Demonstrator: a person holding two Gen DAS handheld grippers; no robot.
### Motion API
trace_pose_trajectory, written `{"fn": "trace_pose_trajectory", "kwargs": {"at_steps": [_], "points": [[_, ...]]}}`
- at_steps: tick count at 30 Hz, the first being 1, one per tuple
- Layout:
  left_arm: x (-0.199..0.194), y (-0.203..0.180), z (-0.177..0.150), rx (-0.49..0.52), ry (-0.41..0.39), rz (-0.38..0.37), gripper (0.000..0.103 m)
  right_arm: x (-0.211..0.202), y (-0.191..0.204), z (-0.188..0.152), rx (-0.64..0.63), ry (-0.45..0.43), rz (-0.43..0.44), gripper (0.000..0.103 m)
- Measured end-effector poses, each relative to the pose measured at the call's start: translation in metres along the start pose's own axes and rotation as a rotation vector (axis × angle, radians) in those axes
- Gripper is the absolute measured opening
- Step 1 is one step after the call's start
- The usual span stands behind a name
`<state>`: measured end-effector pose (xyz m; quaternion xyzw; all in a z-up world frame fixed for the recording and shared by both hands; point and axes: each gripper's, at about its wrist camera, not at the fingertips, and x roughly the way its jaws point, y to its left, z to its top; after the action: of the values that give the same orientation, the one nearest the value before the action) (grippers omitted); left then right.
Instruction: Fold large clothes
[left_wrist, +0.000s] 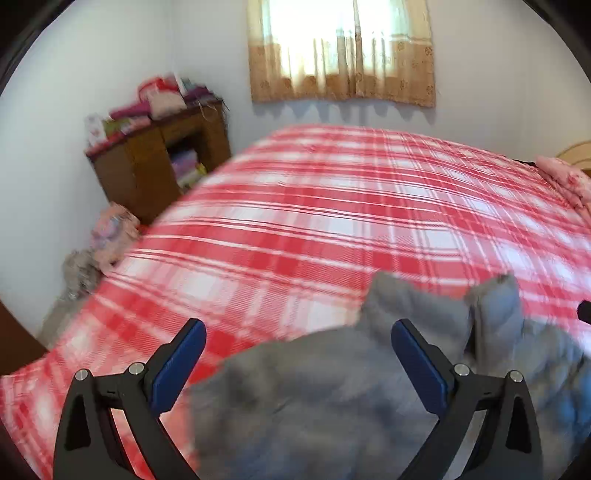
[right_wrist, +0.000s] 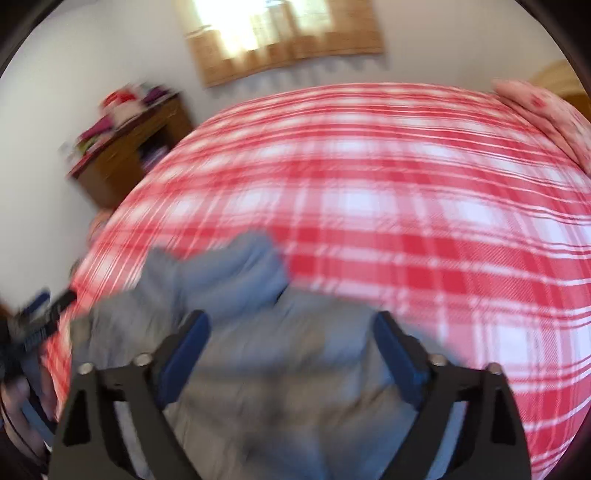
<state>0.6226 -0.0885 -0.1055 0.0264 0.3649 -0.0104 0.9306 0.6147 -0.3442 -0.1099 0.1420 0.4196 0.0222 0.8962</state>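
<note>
A grey garment (left_wrist: 332, 387) lies bunched on the near part of a bed with a red and white plaid cover (left_wrist: 332, 206). My left gripper (left_wrist: 297, 332) is open above the garment's left part, with nothing between its blue pads. In the right wrist view the same grey garment (right_wrist: 258, 354) lies below my right gripper (right_wrist: 291, 325), which is open and empty. The left gripper (right_wrist: 40, 314) shows at the left edge of that view, blurred. Both views are motion-blurred.
A brown wooden cabinet (left_wrist: 155, 166) with stacked fabrics stands at the far left by the wall. A bundle of cloth (left_wrist: 110, 232) lies on the floor beside the bed. A pink pillow (left_wrist: 565, 177) lies at the bed's far right. A curtained window (left_wrist: 340, 48) is behind.
</note>
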Motion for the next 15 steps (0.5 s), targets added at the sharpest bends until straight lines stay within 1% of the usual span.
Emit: {"fn": "trace_pose_trajectory", "kwargs": {"at_steps": [2,3,5,6,7,9,12,13,15], "points": [[0.024,-0.017,0.015,-0.006,0.021,0.009,0.101,0.017,0.001,0.020,0.047,0.023,0.014,0.095],[0.039,-0.025,0.023,-0.007,0.042,0.014,0.101,0.031,0.007,0.028,0.061,0.056,0.029,0.095],[0.060,-0.034,0.033,-0.021,0.073,0.026,0.101,0.050,0.020,0.036,0.053,0.094,0.047,0.095],[0.069,-0.039,0.036,-0.027,0.090,0.020,0.101,0.061,0.028,0.040,0.033,0.114,0.052,0.095],[0.083,-0.044,0.038,-0.019,0.120,0.020,0.101,0.069,0.034,0.042,0.019,0.124,0.049,0.095],[0.096,-0.049,0.035,-0.006,0.147,0.038,0.101,0.087,0.043,0.045,-0.006,0.152,0.031,0.095],[0.117,-0.053,0.029,0.023,0.188,0.053,0.101,0.104,0.047,0.044,-0.024,0.183,0.027,0.095],[0.121,-0.053,0.027,0.022,0.195,0.047,0.101,0.112,0.047,0.043,-0.032,0.208,0.020,0.095],[0.119,-0.052,0.027,0.015,0.190,0.011,0.101,0.119,0.047,0.041,-0.042,0.233,0.012,0.094]]}}
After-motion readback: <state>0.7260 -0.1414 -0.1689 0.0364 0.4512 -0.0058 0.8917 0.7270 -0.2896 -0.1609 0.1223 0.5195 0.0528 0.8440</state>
